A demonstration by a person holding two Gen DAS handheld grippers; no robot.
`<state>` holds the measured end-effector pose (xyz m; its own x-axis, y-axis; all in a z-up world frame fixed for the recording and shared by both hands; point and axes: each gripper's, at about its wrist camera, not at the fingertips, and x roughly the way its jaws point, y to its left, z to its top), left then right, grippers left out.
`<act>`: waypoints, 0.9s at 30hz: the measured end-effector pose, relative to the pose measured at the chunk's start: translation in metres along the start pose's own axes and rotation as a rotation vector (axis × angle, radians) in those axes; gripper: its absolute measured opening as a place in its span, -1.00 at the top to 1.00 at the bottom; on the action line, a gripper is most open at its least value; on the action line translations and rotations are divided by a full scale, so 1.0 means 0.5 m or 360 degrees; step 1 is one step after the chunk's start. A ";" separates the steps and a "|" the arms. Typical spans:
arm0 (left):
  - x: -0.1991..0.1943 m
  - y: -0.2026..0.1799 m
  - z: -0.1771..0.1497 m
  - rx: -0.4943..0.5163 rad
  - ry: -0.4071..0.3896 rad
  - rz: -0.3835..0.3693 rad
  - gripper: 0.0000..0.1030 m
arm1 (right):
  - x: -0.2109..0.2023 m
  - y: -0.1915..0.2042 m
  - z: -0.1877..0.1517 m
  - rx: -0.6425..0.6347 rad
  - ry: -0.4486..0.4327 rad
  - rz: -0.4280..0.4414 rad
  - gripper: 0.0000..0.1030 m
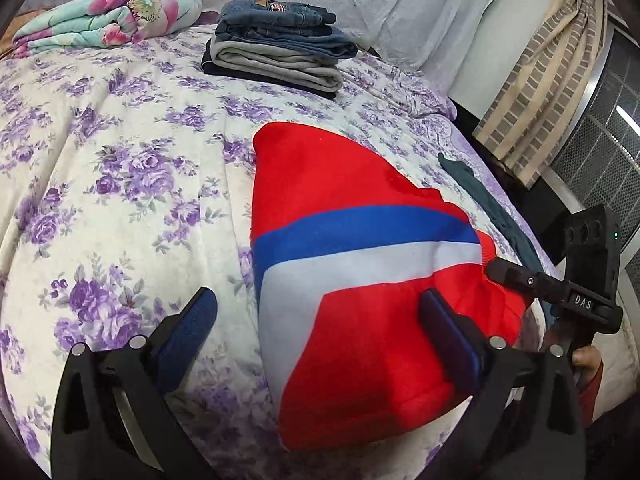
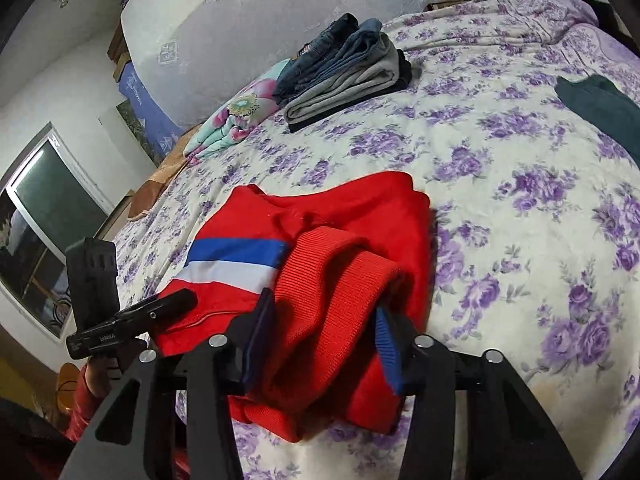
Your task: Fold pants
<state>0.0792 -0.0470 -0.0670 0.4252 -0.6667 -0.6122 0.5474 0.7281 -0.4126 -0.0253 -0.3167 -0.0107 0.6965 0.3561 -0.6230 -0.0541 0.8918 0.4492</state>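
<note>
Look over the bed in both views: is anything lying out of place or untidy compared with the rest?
Yes. A dark teal garment lies loose and unfolded near the bed's edge, apart from the neat stack of folded pants. The red pants are only partly folded, their ribbed cuffs bunched between the right gripper pads.

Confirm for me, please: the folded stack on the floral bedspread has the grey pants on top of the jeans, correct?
Not quite: in the left wrist view the jeans lie on top of the grey pants, the stack resting on the floral bedspread as you say.
</note>
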 end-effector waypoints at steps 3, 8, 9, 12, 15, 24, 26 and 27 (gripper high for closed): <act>-0.006 -0.002 0.004 -0.0014 -0.0007 -0.0001 -0.91 | -0.017 0.037 0.019 -0.0173 -0.0138 -0.0093 0.60; -0.041 -0.004 0.035 -0.0079 -0.0120 -0.0081 -0.91 | -0.050 0.039 0.087 -0.0242 -0.0290 -0.0149 0.68; -0.034 -0.003 0.036 -0.0081 -0.0104 -0.0077 -0.91 | -0.019 0.018 0.088 -0.0213 -0.0190 -0.0188 0.63; 0.020 0.007 0.022 -0.0118 0.0058 -0.0017 -0.92 | 0.035 -0.071 0.051 0.0021 -0.0057 -0.0160 0.39; 0.011 -0.015 0.022 -0.0003 0.0053 0.0044 -0.91 | -0.046 -0.068 0.063 0.0084 -0.0204 -0.0199 0.14; 0.064 -0.012 0.048 -0.0061 0.0180 -0.0235 -0.91 | 0.045 -0.071 0.039 0.0123 0.0072 -0.0010 -0.93; 0.076 -0.036 0.046 0.0053 0.0203 -0.0196 -0.91 | 0.051 -0.054 0.045 0.0078 0.0085 -0.0015 -0.81; 0.079 -0.042 0.048 0.0068 0.0202 -0.0211 -0.91 | 0.054 -0.053 0.048 0.0095 0.0091 0.0044 -0.60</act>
<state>0.1017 -0.0924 -0.0660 0.2544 -0.7288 -0.6357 0.6238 0.6260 -0.4680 0.0120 -0.3374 -0.0238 0.6533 0.3972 -0.6445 -0.0291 0.8638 0.5029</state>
